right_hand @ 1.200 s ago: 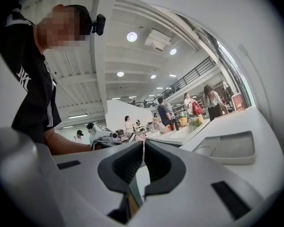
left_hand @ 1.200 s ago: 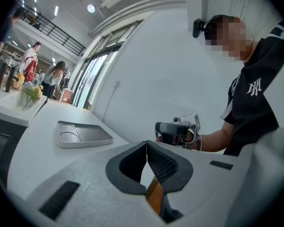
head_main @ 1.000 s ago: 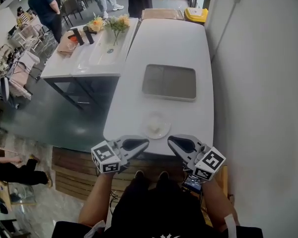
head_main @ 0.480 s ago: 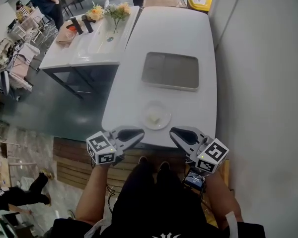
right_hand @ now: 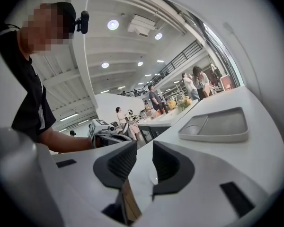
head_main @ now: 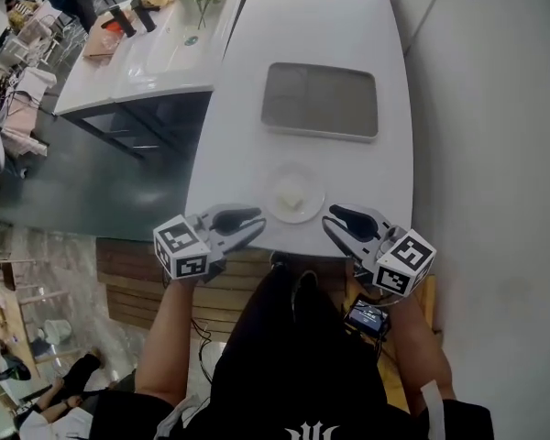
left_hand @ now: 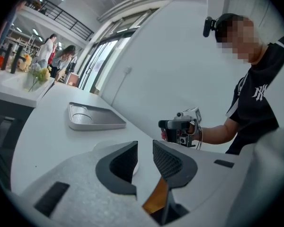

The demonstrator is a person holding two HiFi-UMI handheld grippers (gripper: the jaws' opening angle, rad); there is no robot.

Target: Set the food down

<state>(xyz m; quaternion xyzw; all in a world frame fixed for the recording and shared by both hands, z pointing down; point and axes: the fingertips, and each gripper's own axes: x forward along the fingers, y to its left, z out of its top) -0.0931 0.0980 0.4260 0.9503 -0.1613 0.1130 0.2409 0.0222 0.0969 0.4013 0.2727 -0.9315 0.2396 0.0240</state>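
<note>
Pretty much done: plate point(head_main: 274, 205) of (I think) food point(head_main: 292, 191) sits on the table point(head_main: 321, 26); left gripper point(head_main: 258, 225) parted, empty; right gripper point(head_main: 329, 220) has just been opening its jaws, empty too.

1. We are wearing a black short-sleeved T-shirt point(left_hand: 267, 74) bearing a white logo on the chest.
2. We are wearing black trousers point(head_main: 284, 337).
3. We are wearing a small black camera point(left_hand: 209, 26) on our head.
4. A thin dark cable point(left_hand: 199, 132) is looping beside our right wrist.
</note>
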